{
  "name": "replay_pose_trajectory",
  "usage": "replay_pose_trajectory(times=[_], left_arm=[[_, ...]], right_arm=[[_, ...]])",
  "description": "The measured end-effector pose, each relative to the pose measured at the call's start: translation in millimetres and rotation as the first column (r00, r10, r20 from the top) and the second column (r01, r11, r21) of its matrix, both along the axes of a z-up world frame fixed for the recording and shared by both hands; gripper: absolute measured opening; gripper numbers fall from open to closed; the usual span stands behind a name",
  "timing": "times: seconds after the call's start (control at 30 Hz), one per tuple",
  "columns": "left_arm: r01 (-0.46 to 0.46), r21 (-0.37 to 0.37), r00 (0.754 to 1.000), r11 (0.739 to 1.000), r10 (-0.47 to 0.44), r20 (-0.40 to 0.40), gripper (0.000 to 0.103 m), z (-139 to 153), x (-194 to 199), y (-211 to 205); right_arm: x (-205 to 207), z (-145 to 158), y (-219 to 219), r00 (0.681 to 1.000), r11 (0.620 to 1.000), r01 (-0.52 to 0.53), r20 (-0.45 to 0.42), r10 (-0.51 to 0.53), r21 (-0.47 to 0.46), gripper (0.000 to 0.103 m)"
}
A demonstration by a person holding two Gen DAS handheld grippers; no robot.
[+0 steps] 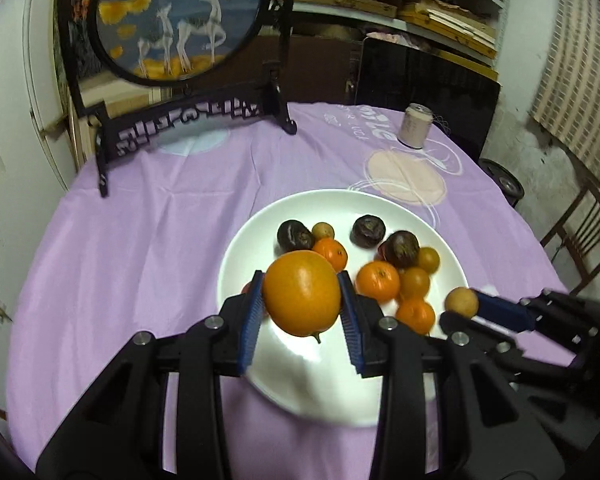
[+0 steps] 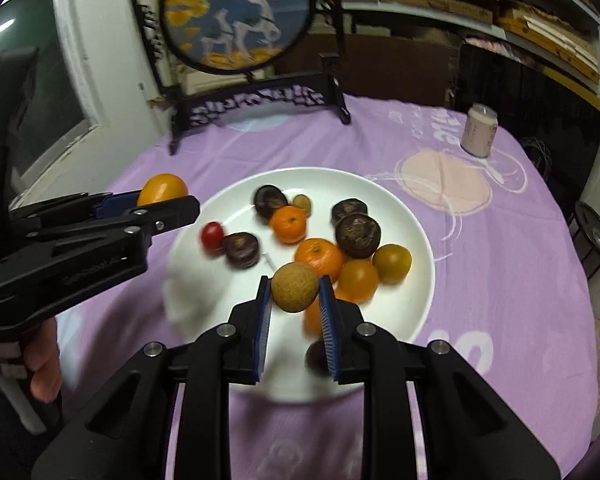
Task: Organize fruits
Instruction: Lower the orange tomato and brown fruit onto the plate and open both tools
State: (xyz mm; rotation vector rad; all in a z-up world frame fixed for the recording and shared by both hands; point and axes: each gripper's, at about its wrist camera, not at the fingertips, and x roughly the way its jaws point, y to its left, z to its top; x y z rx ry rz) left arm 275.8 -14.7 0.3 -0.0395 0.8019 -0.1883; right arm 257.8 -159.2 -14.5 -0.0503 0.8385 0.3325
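My left gripper [image 1: 302, 300] is shut on a large orange [image 1: 302, 294] and holds it above the near left part of a white plate [image 1: 244, 240]. My right gripper [image 2: 294, 290] is shut on a small tan round fruit [image 2: 295, 287] above the plate's near side [image 2: 420, 312]. The plate holds dark passion fruits [image 2: 358, 236], small mandarins [image 2: 289, 224], yellow-orange tomatoes [image 2: 392, 263] and a red cherry tomato [image 2: 213, 234]. In the left wrist view the right gripper [image 1: 466, 306] holds the tan fruit [image 1: 461, 301] at the plate's right rim. In the right wrist view the left gripper [image 2: 168, 200] holds the orange [image 2: 162, 189] left of the plate.
A purple cloth [image 1: 140, 240] covers the round table. A black stand with a round embroidered screen [image 1: 180, 20] stands at the far left. A pale can [image 1: 414, 126] stands at the far right. A dark chair [image 1: 580, 236] is beyond the table's right edge.
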Motion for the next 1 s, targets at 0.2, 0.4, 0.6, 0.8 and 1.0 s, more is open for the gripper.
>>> replay_pose_trajectory(times=[0.2,0.4,0.6,0.8,1.0], left_arm=[[0.045,-0.007,0.997,0.999,-0.046,-0.066,0.036,-31.5,6.0,-6.4],[0.045,-0.022,0.996,0.999,-0.046,-0.074,0.036,-34.4,5.7,-2.6],[0.037,-0.016,0.996,0.999,-0.038,-0.081,0.037,-36.4,6.4,-2.3],[-0.001,-0.006,1.0,1.0,0.001,0.011,0.087,-18.9,-15.2,0.9],[-0.025,0.009,0.998,1.0,0.024,0.05,0.097,-12.1,-49.1,5.5]], right_arm=[[21.1,-27.5,-1.5,0.998,1.0,-0.003,-0.057,0.004,0.016,0.024],[21.0,-30.6,7.0,0.999,1.0,-0.028,-0.044,0.028,0.0,0.024],[23.7,-29.2,1.5,1.0,1.0,0.025,-0.006,-0.025,-0.01,0.06],[3.5,-21.3,-11.4,0.993,0.993,0.104,0.063,-0.101,-0.051,0.08],[-28.4,-16.6,-24.8,0.985,0.984,0.163,0.065,-0.158,-0.073,0.093]])
